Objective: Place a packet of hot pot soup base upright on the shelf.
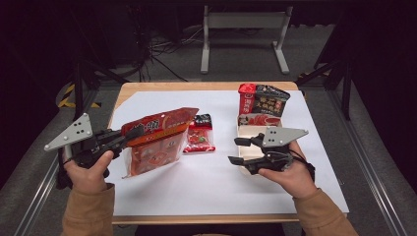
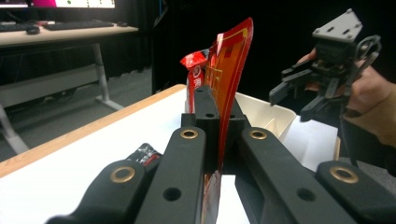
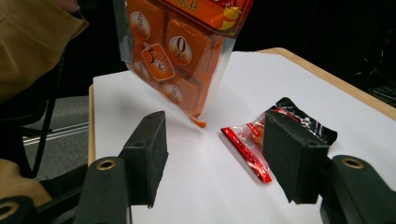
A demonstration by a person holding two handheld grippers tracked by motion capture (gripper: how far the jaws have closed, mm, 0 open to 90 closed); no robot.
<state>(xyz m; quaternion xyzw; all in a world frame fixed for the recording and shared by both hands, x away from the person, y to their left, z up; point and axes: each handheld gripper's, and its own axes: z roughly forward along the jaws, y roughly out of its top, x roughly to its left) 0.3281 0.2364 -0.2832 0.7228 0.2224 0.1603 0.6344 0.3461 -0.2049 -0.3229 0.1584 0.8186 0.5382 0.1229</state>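
My left gripper [image 1: 132,135] is shut on the top edge of a large orange snack bag [image 1: 157,137]. The bag hangs tilted, with its lower corner near the white sheet. In the left gripper view the jaws [image 2: 219,109] pinch the bag's orange seal [image 2: 231,60] edge-on. A small red and black packet [image 1: 199,135] lies flat on the sheet just right of the bag. My right gripper [image 1: 236,150] is open at the right with nothing between its pads. In the right gripper view it [image 3: 215,154] faces the hanging bag [image 3: 177,51] and the small packet [image 3: 252,137].
A white open box [image 1: 248,132] stands under and behind the right gripper. Red and black packages [image 1: 263,105] stand upright at its far end. A white sheet [image 1: 211,182] covers the wooden table. A desk frame stands on the floor beyond the table.
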